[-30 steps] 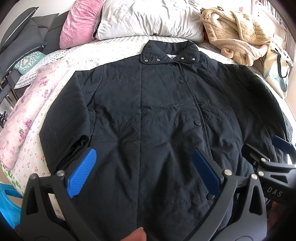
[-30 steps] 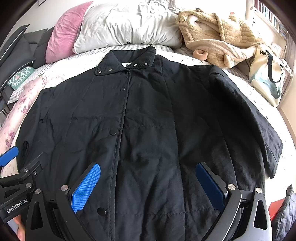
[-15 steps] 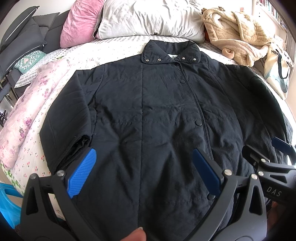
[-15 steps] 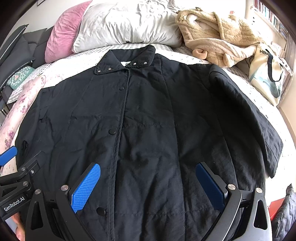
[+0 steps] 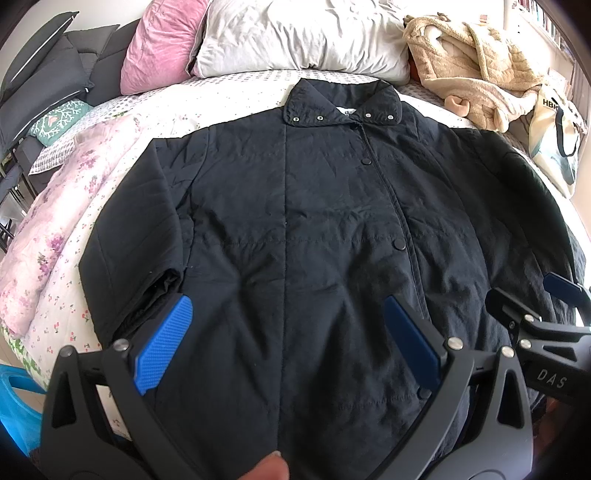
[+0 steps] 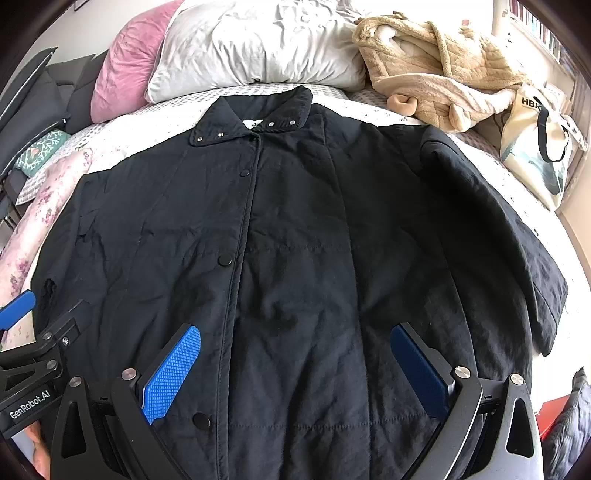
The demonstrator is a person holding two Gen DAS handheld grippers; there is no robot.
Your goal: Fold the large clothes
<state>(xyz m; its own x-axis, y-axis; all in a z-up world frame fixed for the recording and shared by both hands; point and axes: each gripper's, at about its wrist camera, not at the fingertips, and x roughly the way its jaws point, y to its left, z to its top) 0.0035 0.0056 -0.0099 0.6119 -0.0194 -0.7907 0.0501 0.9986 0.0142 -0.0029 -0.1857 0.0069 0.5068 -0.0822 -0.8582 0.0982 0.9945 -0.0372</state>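
A large black quilted jacket (image 5: 303,229) lies flat and face up on the bed, snapped shut, collar toward the pillows; it also fills the right wrist view (image 6: 295,240). Its left sleeve (image 5: 125,236) and right sleeve (image 6: 509,236) lie along the body. My left gripper (image 5: 288,325) is open and empty, hovering over the lower left front near the hem. My right gripper (image 6: 299,354) is open and empty over the lower right front. Each gripper shows at the edge of the other's view.
A pink pillow (image 5: 155,40), a grey-white pillow (image 5: 295,33) and a beige fleece garment (image 5: 476,66) lie at the head of the bed. A tote bag (image 6: 539,147) stands at the right. A pink floral quilt (image 5: 37,236) lies left. A blue bin (image 5: 14,406) sits below the bed's edge.
Both grippers have drifted very slightly; the jacket has not moved and both stay open.
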